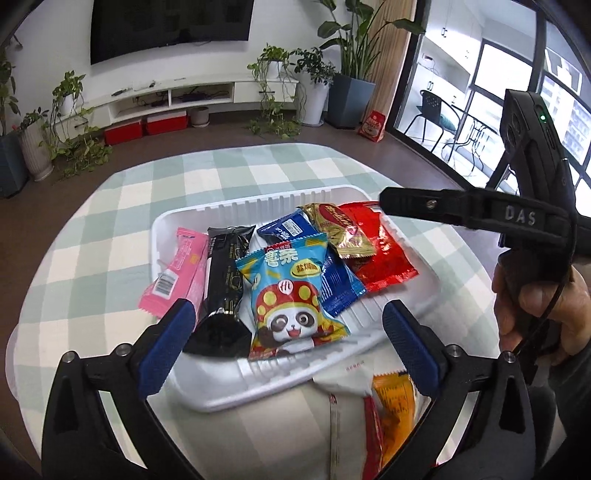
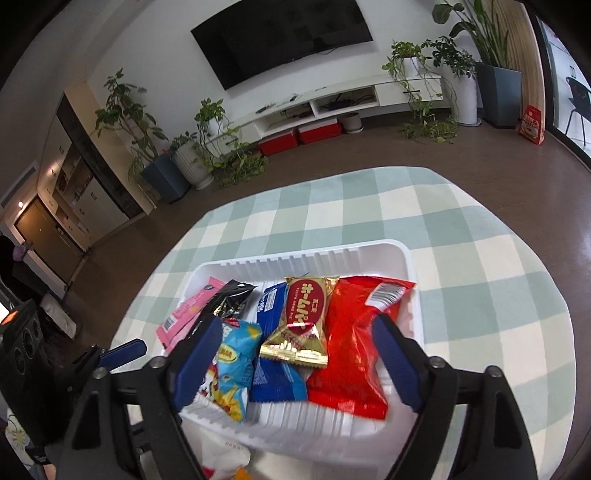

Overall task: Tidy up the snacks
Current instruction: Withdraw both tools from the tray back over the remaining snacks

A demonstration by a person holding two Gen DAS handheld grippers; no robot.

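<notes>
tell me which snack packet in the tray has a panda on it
The light blue packet at the tray's near edge; the others are pink, black, dark blue, gold and red.

Left gripper (image 1: 288, 328) jaws wide, empty, above tray (image 1: 258, 384) near edge; right gripper (image 2: 295, 354) same, spread, empty.

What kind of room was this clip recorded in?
Most likely a home living room: a wall-mounted TV hangs above a low white media console, with potted plants along the wall. The white snack tray sits on a table with a green-checked tablecloth.
</notes>
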